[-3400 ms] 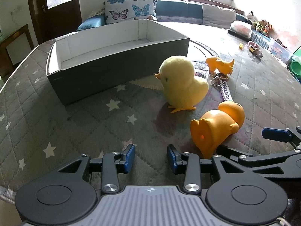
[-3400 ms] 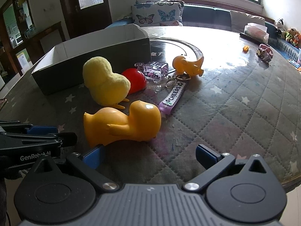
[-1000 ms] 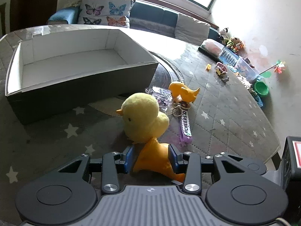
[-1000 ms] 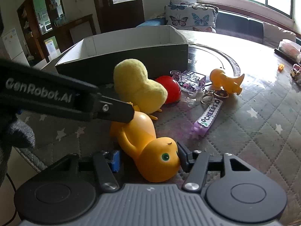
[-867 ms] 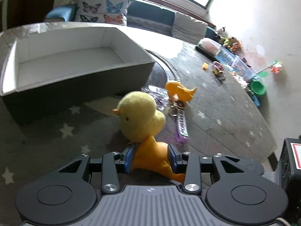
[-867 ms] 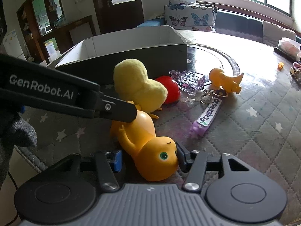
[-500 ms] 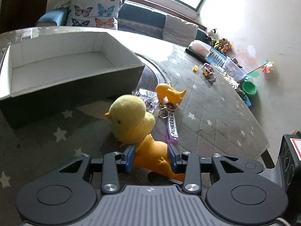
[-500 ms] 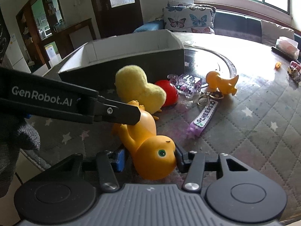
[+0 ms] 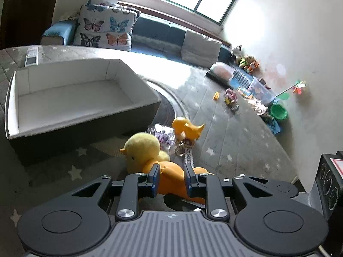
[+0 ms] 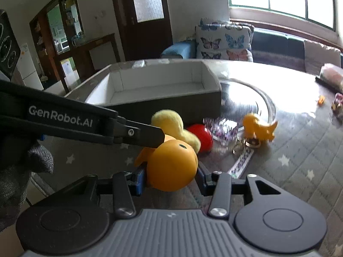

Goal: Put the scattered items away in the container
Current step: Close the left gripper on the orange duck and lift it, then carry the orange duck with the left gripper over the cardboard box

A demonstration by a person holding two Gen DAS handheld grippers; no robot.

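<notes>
Both tongs gripped one orange rubber duck (image 10: 171, 167) and were closing on it: the left tongs (image 9: 170, 178) pinched its tail end, the right tongs (image 10: 169, 178) its round head. The duck's long axis ran between the two hands, just clear of the quilted surface (image 9: 225, 132). The open grey box (image 9: 81, 107) lay ahead and to the left, past a plush yellow chick (image 9: 142, 150), nearer the left hand.
</notes>
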